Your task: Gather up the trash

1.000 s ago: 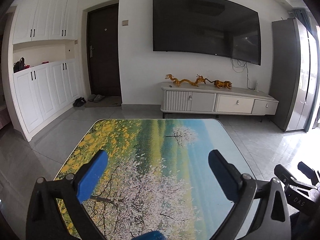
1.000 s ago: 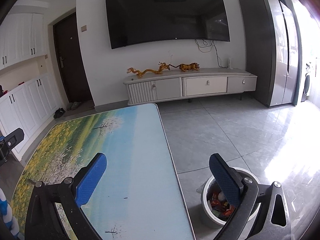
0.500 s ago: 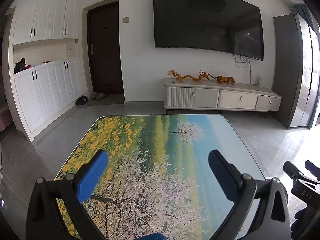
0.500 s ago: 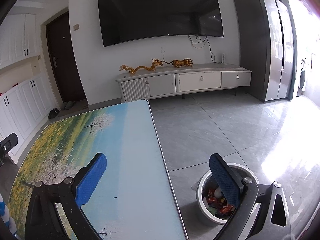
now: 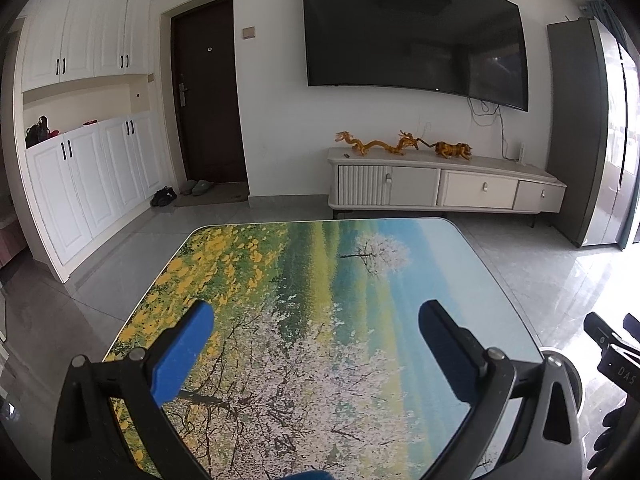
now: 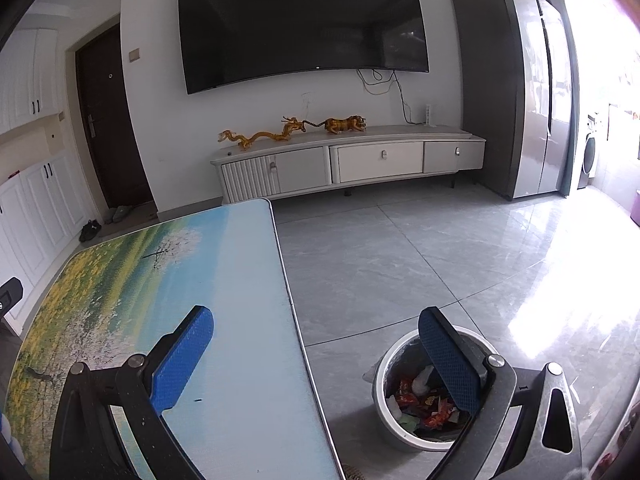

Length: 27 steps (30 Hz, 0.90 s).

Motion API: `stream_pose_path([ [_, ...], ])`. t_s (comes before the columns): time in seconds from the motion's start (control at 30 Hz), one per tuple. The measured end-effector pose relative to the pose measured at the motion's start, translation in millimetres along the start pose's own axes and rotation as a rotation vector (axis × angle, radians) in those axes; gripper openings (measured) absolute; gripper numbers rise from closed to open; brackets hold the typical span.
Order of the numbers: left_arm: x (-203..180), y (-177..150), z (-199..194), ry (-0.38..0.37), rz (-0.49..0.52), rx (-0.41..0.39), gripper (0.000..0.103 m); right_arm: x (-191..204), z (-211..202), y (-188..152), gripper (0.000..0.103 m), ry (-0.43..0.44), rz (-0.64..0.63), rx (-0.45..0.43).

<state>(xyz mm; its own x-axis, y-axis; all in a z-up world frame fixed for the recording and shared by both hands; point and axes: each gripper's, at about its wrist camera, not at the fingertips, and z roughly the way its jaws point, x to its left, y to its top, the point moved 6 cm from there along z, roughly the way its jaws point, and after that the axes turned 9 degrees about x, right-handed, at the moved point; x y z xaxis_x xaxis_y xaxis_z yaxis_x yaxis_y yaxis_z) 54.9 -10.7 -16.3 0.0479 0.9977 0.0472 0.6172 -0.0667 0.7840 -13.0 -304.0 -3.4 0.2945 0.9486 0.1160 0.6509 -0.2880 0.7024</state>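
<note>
A white round trash bin [image 6: 388, 364] stands on the floor right of the table, holding several colourful wrappers [image 6: 416, 404]. My right gripper [image 6: 316, 320] is open and empty, hovering over the table's right edge with its right finger above the bin. My left gripper [image 5: 316, 316] is open and empty above the table [image 5: 320, 280], whose top shows a printed landscape. No trash shows on the table in either view. The right gripper's body shows at the right edge of the left wrist view [image 5: 612, 356].
A white TV console [image 5: 440, 188] with golden figurines stands against the far wall under a wall-mounted TV [image 5: 412, 36]. A grey fridge [image 6: 516, 92] is at the right. White cabinets [image 5: 88, 184] and a dark door [image 5: 208, 92] are at the left. Grey tile floor [image 6: 440, 256] surrounds the table.
Both grippers have drawn back and tilted slightly; the bin shows more fully in the right wrist view. Both stay open and empty.
</note>
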Motion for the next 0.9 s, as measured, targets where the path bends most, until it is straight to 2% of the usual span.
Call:
stream_pose_path([
  [0.9,-6.1,-0.1,2.4,-0.009,0.024,0.005,0.103,-7.0,-1.9,2.2,0.103,-0.027,0.009,-0.015],
])
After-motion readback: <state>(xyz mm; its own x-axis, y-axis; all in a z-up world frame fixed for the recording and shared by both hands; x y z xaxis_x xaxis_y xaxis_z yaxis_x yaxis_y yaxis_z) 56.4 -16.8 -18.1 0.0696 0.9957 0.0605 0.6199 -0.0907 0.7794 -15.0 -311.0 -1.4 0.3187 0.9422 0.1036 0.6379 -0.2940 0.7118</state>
